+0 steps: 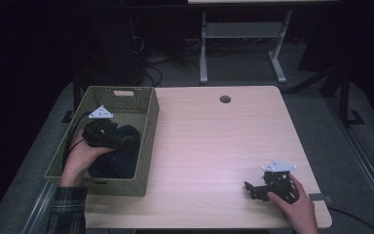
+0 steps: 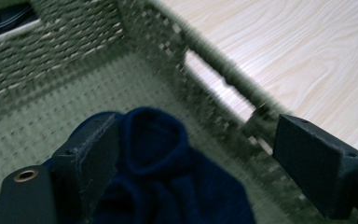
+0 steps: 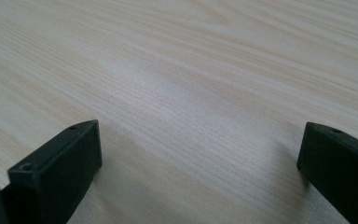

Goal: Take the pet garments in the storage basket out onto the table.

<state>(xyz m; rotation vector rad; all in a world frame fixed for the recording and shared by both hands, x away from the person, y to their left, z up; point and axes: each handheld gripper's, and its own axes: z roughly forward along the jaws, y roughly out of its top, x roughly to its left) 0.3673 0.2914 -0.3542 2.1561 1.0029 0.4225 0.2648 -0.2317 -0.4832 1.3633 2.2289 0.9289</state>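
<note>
The right gripper (image 1: 251,189) rests on the bare desk (image 1: 214,146), jaws spread. Farther off, the left gripper (image 2: 186,154) hangs inside the basket (image 1: 148,122), jaws spread (nothing pinched) over the blue cloth (image 2: 168,186) lying on its floor.

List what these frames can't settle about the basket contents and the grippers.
- High view: the dark blue fleece cloth in the woven green basket is partly hidden by the left gripper.
- Left gripper view: motion blur smears the basket wall; cloth cut off at the bottom edge.
- High view: right gripper jaws too small.
</note>
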